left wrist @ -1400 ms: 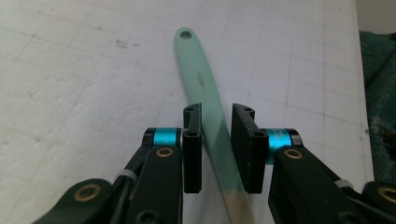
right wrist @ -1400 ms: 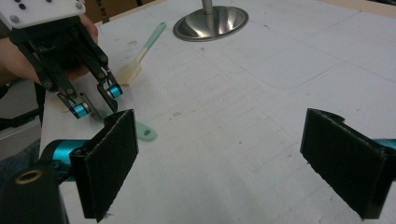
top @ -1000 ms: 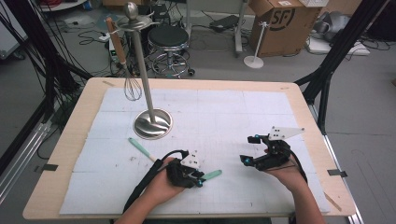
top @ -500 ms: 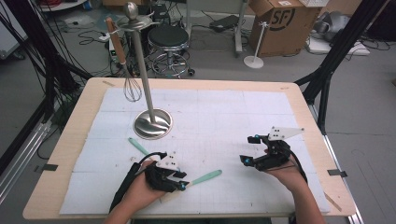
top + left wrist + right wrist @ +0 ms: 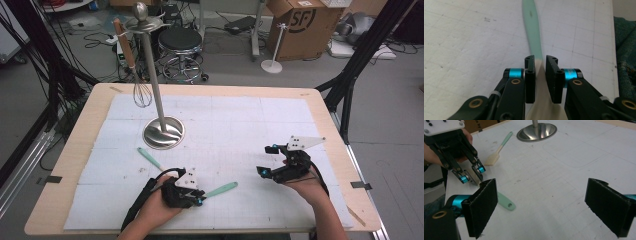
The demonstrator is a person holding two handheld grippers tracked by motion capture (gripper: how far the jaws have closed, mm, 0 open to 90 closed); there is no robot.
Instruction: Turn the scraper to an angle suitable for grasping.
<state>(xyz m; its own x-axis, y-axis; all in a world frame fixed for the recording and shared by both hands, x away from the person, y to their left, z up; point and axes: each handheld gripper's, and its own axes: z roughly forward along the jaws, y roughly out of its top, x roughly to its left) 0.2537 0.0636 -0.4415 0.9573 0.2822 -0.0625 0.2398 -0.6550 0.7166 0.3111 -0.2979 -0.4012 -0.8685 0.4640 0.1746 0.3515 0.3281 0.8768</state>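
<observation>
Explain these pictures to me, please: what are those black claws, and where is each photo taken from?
They are hand-held tools, not a robot: a person works a two-jaw gripper in each hand. One camera looks down from above; another rides on each gripper, looking along its jaws. The left gripper is closed on a mint-handled wooden utensil. The right gripper is open and holds nothing. On the white mat lie a second mint-handled utensil and a steel stand with a whisk hanging from it.

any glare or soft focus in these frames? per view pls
High view: bright reflections on the steel stand base, otherwise sharp. Left gripper view: the mint handle goes soft toward the top edge. Right gripper view: same glare on the base; near jaws slightly blurred.
</observation>
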